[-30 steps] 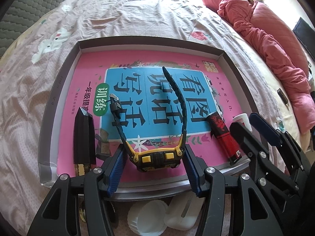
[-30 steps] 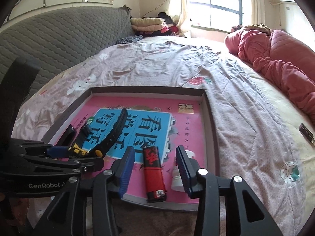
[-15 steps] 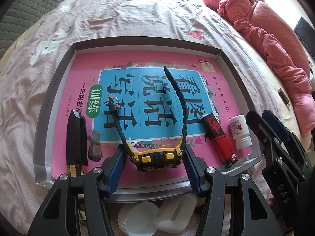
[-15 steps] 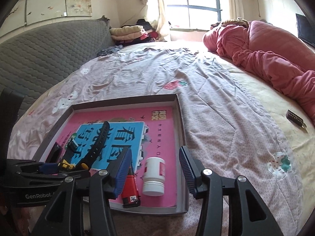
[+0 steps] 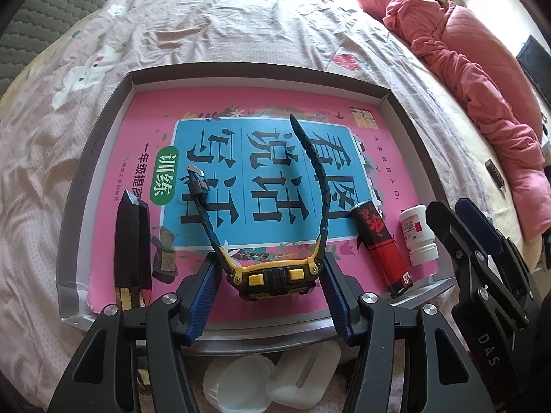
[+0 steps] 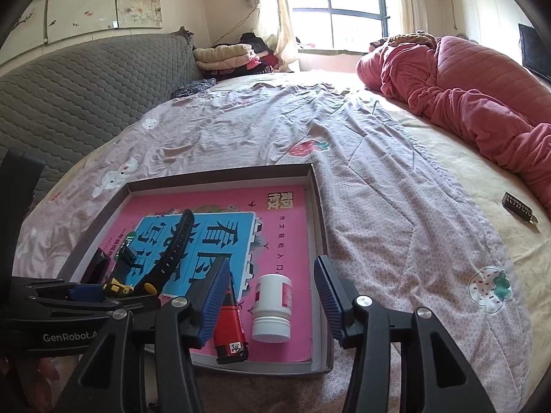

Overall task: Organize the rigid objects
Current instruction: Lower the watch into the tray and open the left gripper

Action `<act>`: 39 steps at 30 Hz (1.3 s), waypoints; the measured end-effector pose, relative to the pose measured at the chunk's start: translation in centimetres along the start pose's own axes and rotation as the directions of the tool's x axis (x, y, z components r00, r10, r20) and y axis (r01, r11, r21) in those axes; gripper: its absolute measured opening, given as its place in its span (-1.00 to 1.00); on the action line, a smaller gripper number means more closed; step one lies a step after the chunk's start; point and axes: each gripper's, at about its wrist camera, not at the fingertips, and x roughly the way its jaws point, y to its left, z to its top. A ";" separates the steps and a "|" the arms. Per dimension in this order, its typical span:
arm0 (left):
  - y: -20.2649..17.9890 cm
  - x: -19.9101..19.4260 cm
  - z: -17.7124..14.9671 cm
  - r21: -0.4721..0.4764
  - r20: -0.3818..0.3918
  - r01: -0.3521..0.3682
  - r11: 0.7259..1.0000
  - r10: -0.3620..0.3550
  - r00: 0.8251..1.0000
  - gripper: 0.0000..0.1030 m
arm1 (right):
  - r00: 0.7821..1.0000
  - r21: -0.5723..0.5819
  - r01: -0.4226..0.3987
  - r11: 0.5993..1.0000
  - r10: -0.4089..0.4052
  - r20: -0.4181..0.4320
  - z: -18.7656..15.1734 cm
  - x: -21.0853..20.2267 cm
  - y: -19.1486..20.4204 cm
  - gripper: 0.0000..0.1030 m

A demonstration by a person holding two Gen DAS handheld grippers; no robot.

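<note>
Left tongs (image 5: 270, 290) grip the black-and-yellow rubber-strapped wristwatch (image 5: 275, 277) at the near edge of the shallow grey cardboard tray (image 5: 261, 75). Right tongs (image 6: 272, 297), just opened, stand empty over the white plastic pill bottle (image 6: 272, 308). Risk: the bottle, lying sideways, may roll into the red lighter (image 6: 230, 327).

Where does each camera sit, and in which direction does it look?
Left wrist: sits on the left gripper, looks steeply down into the shallow box; its own blue pads flank the yellow-black watch, and the right gripper shows at the right edge.
Right wrist: sits on the right gripper, looks shallower across the bed toward the window; its own fingers frame the white bottle, which lies free.
Shared: the box, pink book, watch, red lighter, bottle.
</note>
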 end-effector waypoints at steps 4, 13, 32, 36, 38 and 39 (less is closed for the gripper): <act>0.3 0.0 0.1 -0.014 0.002 0.012 1.000 -0.012 1.000 0.15 | 1.000 -0.014 -0.001 1.000 0.001 0.009 0.0 -0.2 0.3 0.14; 0.2 0.1 0.1 -0.011 0.004 0.013 1.000 -0.013 1.000 0.16 | 1.000 -0.003 0.002 1.000 -0.002 0.003 0.1 -0.1 0.2 0.15; 0.5 -1.3 0.1 -0.009 0.048 0.014 1.000 -0.013 0.999 0.37 | 1.000 -0.019 -0.013 1.000 0.012 -0.021 -0.1 0.4 0.6 0.20; 0.8 -1.8 0.1 -0.019 0.059 0.011 1.000 -0.010 0.998 0.39 | 1.000 -0.022 -0.015 1.000 0.015 -0.018 -0.1 0.4 0.7 0.20; 0.9 -2.1 0.1 -0.017 0.064 0.008 1.000 -0.007 0.998 0.39 | 1.000 -0.030 -0.019 0.999 0.019 -0.014 -0.1 0.3 0.9 0.20; 1.0 -2.3 0.0 -0.015 0.070 0.005 1.000 -0.003 0.998 0.40 | 1.000 -0.035 -0.021 0.999 0.021 -0.012 -0.1 0.2 1.0 0.20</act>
